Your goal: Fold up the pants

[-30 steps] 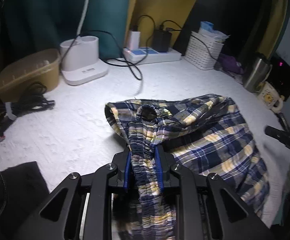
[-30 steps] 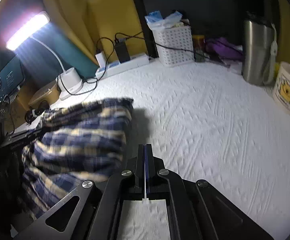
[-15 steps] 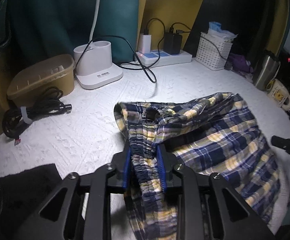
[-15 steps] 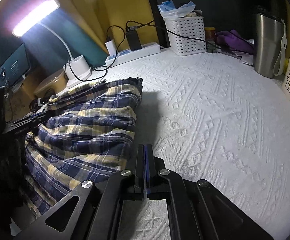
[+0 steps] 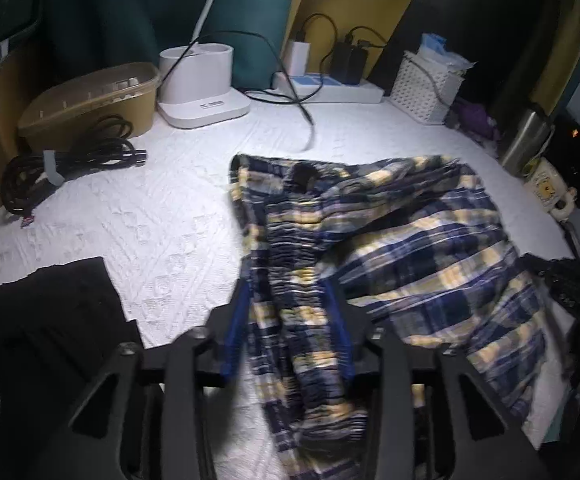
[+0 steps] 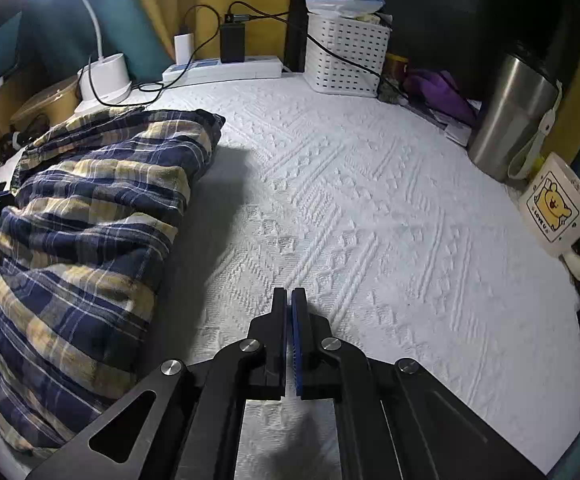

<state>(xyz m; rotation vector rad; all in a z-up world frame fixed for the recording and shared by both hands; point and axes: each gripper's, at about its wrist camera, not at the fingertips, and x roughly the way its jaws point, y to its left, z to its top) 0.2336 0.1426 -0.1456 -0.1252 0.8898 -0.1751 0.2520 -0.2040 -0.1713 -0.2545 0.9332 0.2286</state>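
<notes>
- On the white textured bedspread [image 6: 369, 208], far left, sat a coil of black cable [image 5: 62, 168] and a tan tub [image 5: 90, 100], both well apart from my work and of no concern.
- Next over, my left gripper [image 5: 288, 320] — jaws opening, and the gathered waistband [image 5: 293, 264] of the plaid pants [image 5: 429, 248] ran right up between them. The blue pads looked just clear of the cloth, though blur made that hard to swear to.
- The waistband's long axis ran away from those jaws toward the lamp base [image 5: 202, 88]; the rest of the pants spread off to the right of it, rumpled and flat on the bedspread.
- My left hand was plainly the nearer one to the garment.
- Further right, my right gripper [image 6: 290, 308] — jaws pressed together on nothing, over bare bedspread, the pants lying to its left, near but not touching.
- Far right, a steel tumbler [image 6: 517, 120] and a bear mug [image 6: 553, 208], well clear.
</notes>
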